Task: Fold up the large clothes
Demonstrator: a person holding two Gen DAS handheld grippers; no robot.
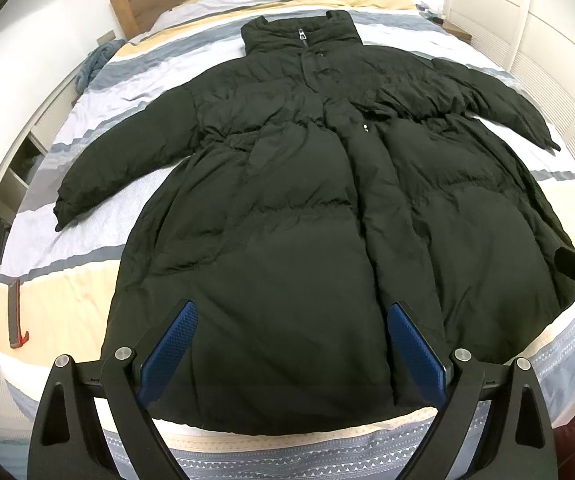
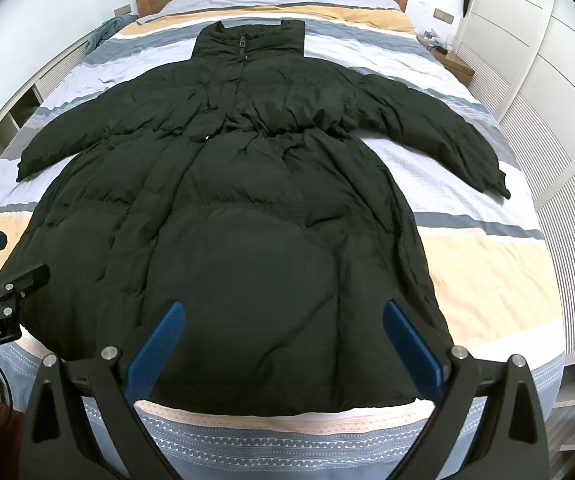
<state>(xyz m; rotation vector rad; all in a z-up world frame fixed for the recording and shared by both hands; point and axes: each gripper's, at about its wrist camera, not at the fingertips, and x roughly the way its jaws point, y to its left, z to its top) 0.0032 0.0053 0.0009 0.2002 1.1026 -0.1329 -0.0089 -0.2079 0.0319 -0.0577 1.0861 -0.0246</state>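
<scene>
Folding step: not begun, I think; the coat [image 1: 287,208] lies flat and face up on the bed [image 1: 67,312], sleeves out.
Left gripper [image 1: 292,344]: spread wide, empty, over the hem.
Right gripper [image 2: 283,344]: spread wide, empty.
Tip: grab a sleeve [image 1: 123,164] first and fold it in slowly.

Black puffer coat [image 1: 307,208] [image 2: 239,216], long, quilted. Lies flat, front up, on striped bedspread [image 1: 87,292] [image 2: 487,264]. Zipped to high stand collar, collar twd headboard, hem at foot edge nearest cams. Both sleeves spread out to sides, angled down. Waist gathered w/ puckers across. Fabric wrinkled, unfolded.
</scene>
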